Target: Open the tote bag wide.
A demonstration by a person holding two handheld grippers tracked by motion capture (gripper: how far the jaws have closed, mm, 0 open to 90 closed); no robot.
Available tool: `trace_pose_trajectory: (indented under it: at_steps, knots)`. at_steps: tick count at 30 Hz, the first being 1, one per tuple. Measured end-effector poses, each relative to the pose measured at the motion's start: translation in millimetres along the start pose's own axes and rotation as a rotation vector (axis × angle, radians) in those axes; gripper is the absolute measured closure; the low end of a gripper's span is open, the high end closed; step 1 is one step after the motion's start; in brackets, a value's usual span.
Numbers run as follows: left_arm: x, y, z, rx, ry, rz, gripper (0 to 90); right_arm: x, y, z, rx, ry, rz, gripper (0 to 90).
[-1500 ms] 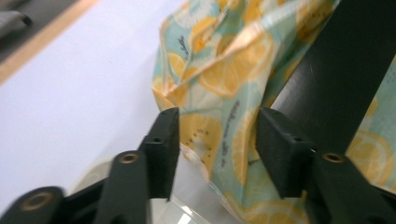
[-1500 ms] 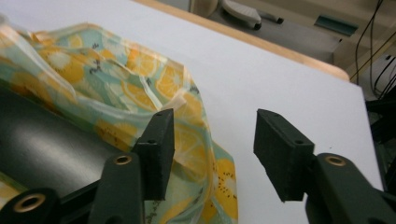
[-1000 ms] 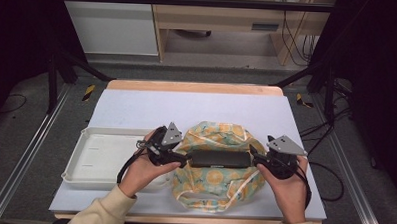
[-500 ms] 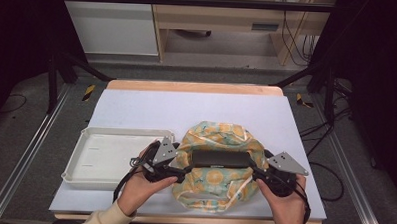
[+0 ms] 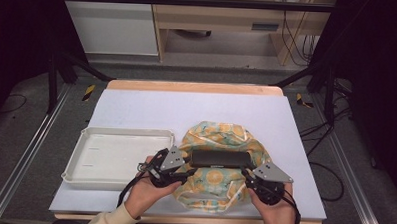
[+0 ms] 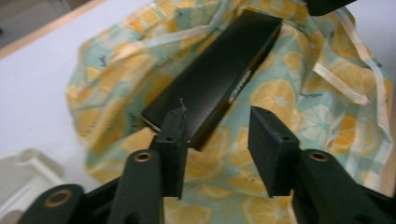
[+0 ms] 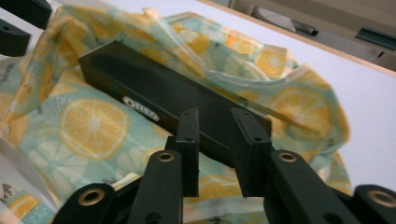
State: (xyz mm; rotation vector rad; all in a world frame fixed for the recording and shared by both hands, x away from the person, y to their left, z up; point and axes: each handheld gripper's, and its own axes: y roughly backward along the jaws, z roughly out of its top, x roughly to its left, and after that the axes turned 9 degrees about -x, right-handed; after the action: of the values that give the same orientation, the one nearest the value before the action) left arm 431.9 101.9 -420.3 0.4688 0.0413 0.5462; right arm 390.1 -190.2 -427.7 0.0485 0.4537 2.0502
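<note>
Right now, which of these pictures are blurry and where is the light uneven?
High view: table bright, surroundings dark. Left gripper view: soft all over, the lettering on the black box unreadable. Right gripper view: sharper near the claw, cloth blurring toward the edges.

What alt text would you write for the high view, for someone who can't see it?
Two hand-held grippers, left gripper and right gripper, sit at either end of a long black box lying on a lemon-print cloth bag. A white tray sits beside it on the pale table.
</note>
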Motion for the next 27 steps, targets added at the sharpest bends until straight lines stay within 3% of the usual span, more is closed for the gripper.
trace_pose_trajectory:
  at_steps: [3,14,19,27]
  knots:
    - [-5.4,-7.2,-0.7,0.006,-0.013,-0.018,67.2,3.4,-4.9,-1.5,0.013,0.012,0.019,79.9]
    - [-17.3,-34.8,-17.7,0.116,-0.038,-0.030,76.9,11.7,-21.8,-13.3,0.109,0.042,0.072,82.7]
    - [-19.8,-41.5,-24.4,0.154,-0.044,-0.039,82.3,14.3,-29.6,-21.2,0.184,0.069,0.092,85.0]
    - [-23.7,-46.3,-29.3,0.215,-0.067,-0.053,90.0,15.7,-37.4,-31.9,0.279,0.066,0.132,87.9]
